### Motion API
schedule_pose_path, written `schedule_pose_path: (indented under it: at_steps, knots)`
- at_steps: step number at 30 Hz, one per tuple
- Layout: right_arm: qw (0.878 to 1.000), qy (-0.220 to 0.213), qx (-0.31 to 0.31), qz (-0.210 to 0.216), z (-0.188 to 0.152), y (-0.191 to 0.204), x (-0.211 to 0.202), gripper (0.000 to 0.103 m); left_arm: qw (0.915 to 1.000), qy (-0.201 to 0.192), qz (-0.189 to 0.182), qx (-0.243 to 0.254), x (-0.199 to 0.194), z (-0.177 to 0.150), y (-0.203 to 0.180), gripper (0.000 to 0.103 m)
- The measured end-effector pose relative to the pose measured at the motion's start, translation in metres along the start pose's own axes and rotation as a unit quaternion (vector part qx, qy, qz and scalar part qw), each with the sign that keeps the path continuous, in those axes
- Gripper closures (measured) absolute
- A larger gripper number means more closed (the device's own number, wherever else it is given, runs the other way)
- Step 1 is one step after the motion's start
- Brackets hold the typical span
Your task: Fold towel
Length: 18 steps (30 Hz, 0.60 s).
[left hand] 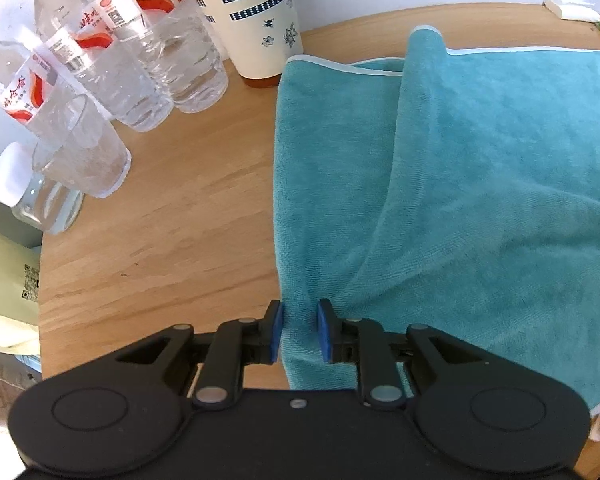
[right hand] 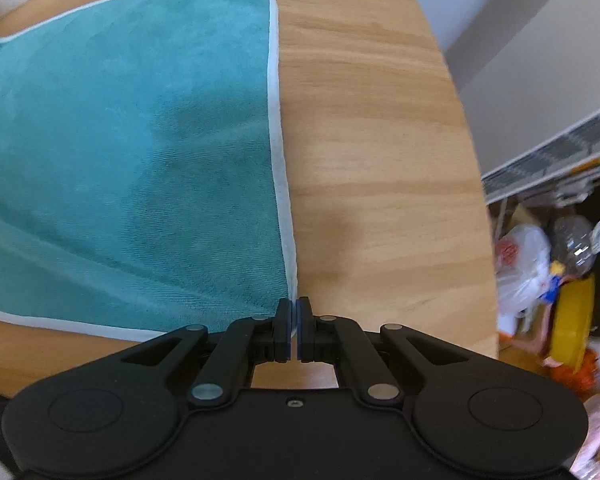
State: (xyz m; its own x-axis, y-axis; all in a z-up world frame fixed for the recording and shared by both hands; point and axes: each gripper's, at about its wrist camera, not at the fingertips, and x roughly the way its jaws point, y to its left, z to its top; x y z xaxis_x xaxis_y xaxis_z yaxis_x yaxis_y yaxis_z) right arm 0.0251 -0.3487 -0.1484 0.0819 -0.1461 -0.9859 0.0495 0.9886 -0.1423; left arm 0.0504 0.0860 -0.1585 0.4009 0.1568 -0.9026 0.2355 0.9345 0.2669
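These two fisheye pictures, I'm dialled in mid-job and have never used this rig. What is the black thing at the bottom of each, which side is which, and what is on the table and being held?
The black shape is a hand-held two-finger gripper; a person carries one in each hand, and a camera on each looks forward along its fingers.

The left wrist view shows the left gripper. Its blue pads sit on either side of a bunched fold of the teal towel, seemingly pinching it.

The right wrist view shows the right gripper. Its jaws are pressed together at the towel's white-trimmed corner, apparently gripping the trim.

The towel lies partly folded on a round wooden table. On its left side stand clear water bottles, a glass and a cream patterned flask.
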Motion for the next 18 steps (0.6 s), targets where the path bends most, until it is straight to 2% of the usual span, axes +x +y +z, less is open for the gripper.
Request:
schedule_pose_path:
  at_steps: [2, 4, 6, 10, 13, 15, 18]
  knots:
    - [1.000, 0.006, -0.011, -0.006, 0.002, 0.007, 0.001, 0.100, 1.0000, -0.002, -0.002, -0.003, 0.000, -0.001, 0.001, 0.084]
    - [1.000, 0.012, -0.024, -0.015, 0.001, 0.008, 0.000, 0.092, 0.9999, -0.003, -0.008, -0.011, 0.000, -0.001, 0.003, 0.084]
    - [0.999, 0.015, -0.029, -0.020, -0.001, 0.004, -0.007, 0.073, 0.9998, -0.005, -0.011, -0.017, -0.001, -0.001, 0.004, 0.083]
    - [0.998, -0.001, -0.045, -0.034, 0.010, 0.003, -0.022, 0.070, 0.9991, -0.013, -0.022, -0.034, -0.003, -0.001, 0.007, 0.083]
    - [0.996, -0.036, -0.075, -0.039, 0.032, 0.016, -0.038, 0.068, 0.9986, -0.023, -0.033, -0.033, -0.006, -0.003, 0.005, 0.086]
    - [0.995, -0.063, -0.079, 0.003, 0.049, 0.027, -0.049, 0.067, 0.9986, -0.028, -0.026, -0.037, -0.008, -0.003, 0.004, 0.085]
    - [0.986, -0.101, -0.091, 0.098, 0.080, 0.068, -0.068, 0.066, 0.9968, -0.035, -0.037, -0.062, -0.014, -0.008, 0.012, 0.083]
